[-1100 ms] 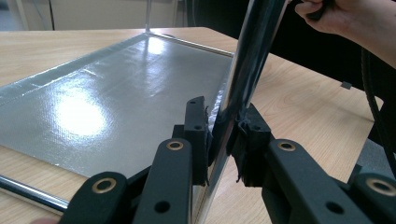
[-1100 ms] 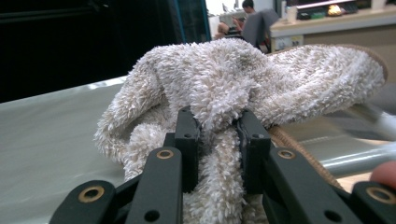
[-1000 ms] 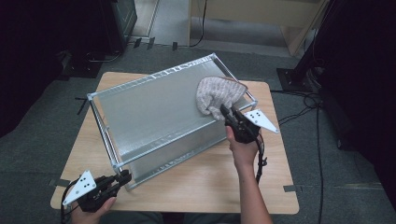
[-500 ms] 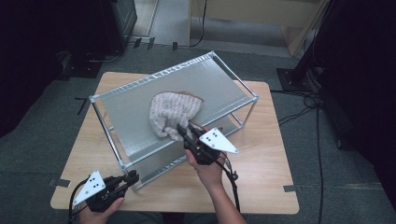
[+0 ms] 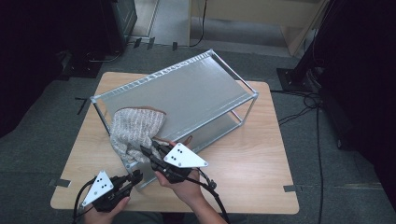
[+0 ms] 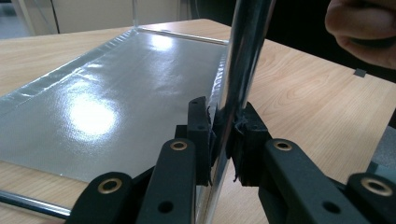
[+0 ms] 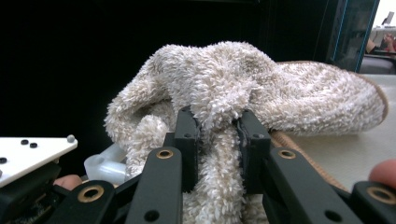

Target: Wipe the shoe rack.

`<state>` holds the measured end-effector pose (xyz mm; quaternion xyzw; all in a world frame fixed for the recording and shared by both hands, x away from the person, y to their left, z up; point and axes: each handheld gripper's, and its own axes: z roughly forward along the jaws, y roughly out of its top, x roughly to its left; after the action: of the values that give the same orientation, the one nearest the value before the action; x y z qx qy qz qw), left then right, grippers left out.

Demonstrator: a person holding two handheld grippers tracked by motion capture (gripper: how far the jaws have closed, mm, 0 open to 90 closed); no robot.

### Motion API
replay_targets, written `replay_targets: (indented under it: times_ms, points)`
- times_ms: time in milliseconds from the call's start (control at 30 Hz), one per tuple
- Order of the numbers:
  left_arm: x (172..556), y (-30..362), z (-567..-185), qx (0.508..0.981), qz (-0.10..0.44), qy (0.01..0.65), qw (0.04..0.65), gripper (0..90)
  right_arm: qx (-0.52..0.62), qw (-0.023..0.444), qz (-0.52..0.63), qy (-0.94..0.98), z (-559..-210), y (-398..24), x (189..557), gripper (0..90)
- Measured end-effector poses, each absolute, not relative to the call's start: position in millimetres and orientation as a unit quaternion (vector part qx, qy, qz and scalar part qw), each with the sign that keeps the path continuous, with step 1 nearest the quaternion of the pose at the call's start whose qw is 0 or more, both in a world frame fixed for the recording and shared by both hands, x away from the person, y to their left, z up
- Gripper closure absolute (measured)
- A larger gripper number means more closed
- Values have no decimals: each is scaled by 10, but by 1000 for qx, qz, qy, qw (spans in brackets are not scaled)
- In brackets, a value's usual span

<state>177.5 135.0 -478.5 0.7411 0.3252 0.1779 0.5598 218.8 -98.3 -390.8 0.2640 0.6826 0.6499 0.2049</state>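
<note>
Wiping: the right gripper [image 5: 148, 152] has a fluffy beige cloth [image 5: 135, 130] pinched between its jaws and presses it on the near left corner of the metal rack's [image 5: 196, 91] top shelf.
Right gripper close up: in the right gripper view the cloth [image 7: 243, 93] bunches up over both pads, which are clamped on a fold of it.
Left gripper: the left gripper [image 5: 136, 176] is clamped on the rack's near corner post [image 6: 243, 60], pads pressed on either side of the shiny tube; its jaws have just drawn in a touch more on that post.
Cloth position: partly on the shelf, partly hanging over the left end rail.
Surroundings: the rack sits slantwise on the wooden counter [image 5: 261, 154]; dark floor, cables [image 5: 303, 109] and a dark stand lie to the right, well apart.
In the way: the raised rim and the corner post stand just beside the cloth.
Change: a second ago the cloth was at the far right end of the shelf; it has since swept across to this near left corner, while the left gripper has stayed on the post.
</note>
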Motion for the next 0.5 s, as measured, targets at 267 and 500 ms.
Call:
replay_targets:
  times_ms: [267,500]
  points:
    - [1776,1366,-4786,743,177,321,560,798,295,273,627,668,-3890,-1472,2258,744]
    - [1770,1395,-4793,744,177,315,563,799,400,331,597,611,-4003,-2281,2385,745]
